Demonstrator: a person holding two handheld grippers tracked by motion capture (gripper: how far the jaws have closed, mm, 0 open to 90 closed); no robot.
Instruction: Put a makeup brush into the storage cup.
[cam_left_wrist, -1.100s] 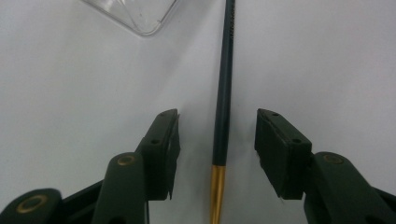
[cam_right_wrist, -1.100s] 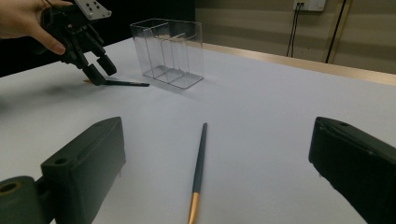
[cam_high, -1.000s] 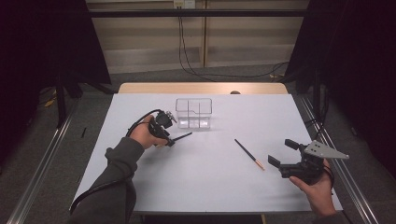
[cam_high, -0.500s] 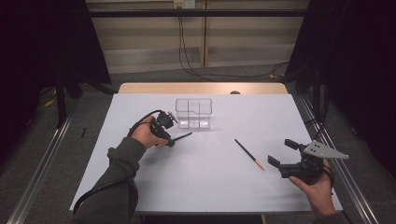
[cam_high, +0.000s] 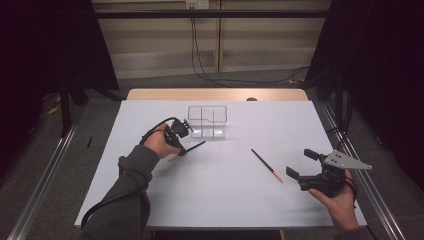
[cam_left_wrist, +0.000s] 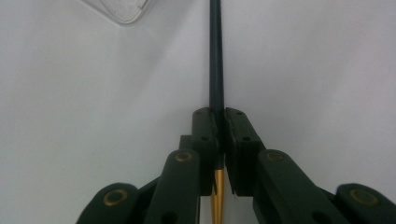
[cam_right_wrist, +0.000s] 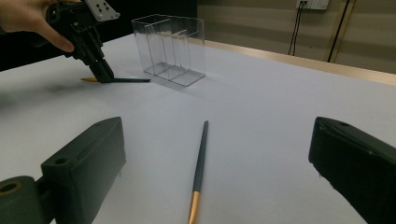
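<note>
White table (cam_high: 225, 200), left gripper (cam_high: 181, 146) jaws just closed on pencil (cam_left_wrist: 215, 56) – right gripper (cam_high: 303, 165) gaping, unmoved

The counter (cam_high: 220, 200) has a white top, and a band of pale wood (cam_high: 215, 94) runs along its far edge. Behind it stands a beige wall (cam_high: 260, 40) with horizontal ledges. Black cables (cam_high: 200, 60) hang down this wall from a white socket (cam_high: 197, 4) and lie on the grey carpet floor (cam_high: 75, 145). Dark curtains (cam_high: 45, 45) close both sides of the room. Metal rails (cam_high: 45, 175) run along the floor beside the counter.
</note>
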